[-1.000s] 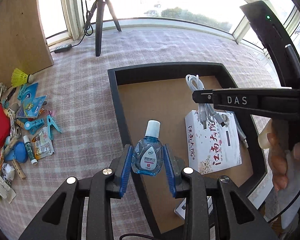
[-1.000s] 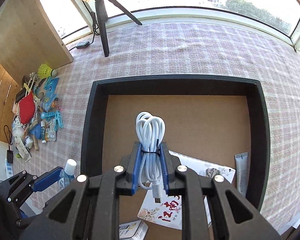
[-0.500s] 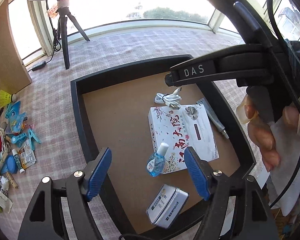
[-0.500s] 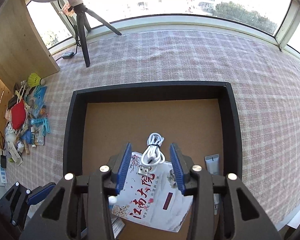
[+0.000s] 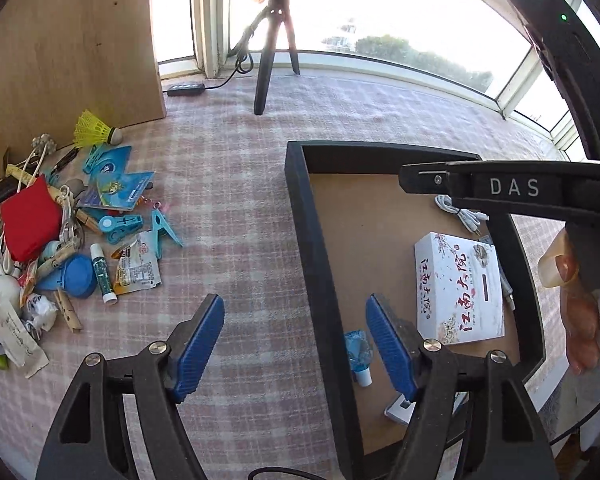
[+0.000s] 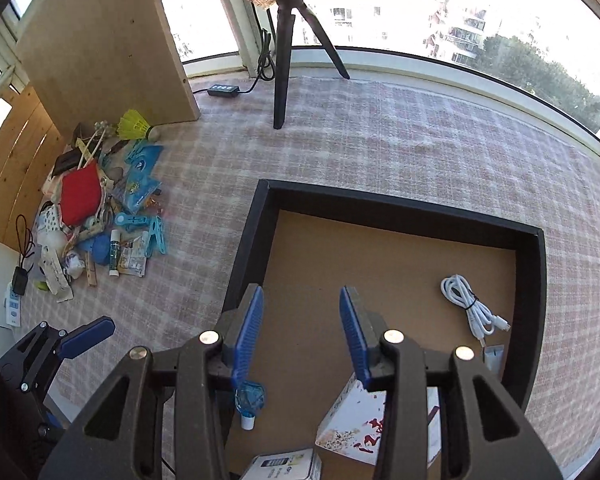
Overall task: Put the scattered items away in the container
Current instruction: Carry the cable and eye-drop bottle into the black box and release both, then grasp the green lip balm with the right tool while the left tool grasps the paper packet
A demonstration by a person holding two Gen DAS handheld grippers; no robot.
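Eye-drop bottle (image 5: 358, 350) in container (image 5: 320, 240), just beside left gripper (image 5: 296, 344) jaws, both grippers' jaws wide apart, nothing held, right gripper (image 6: 302, 338)

Left gripper (image 5: 296, 344) empty above the edge of the black tray (image 5: 320, 248)

Its blue-padded jaws stand wide apart, one over the pink checked cloth (image 5: 236, 184), the other over the tray's brown floor. Inside the tray lie a blue eye-drop bottle (image 5: 358, 354) on its side near the left wall, a white box with red characters (image 5: 458, 286), a white USB cable (image 5: 462, 214) and a small tin partly hidden behind the jaw. The right gripper (image 5: 424, 178), marked DAS, reaches over the tray from the right. To the left sits a heap of items: a yellow shuttlecock (image 5: 96, 132), red pouch (image 5: 30, 218), blue clothespins (image 5: 122, 226) and a lip balm stick (image 5: 101, 272).
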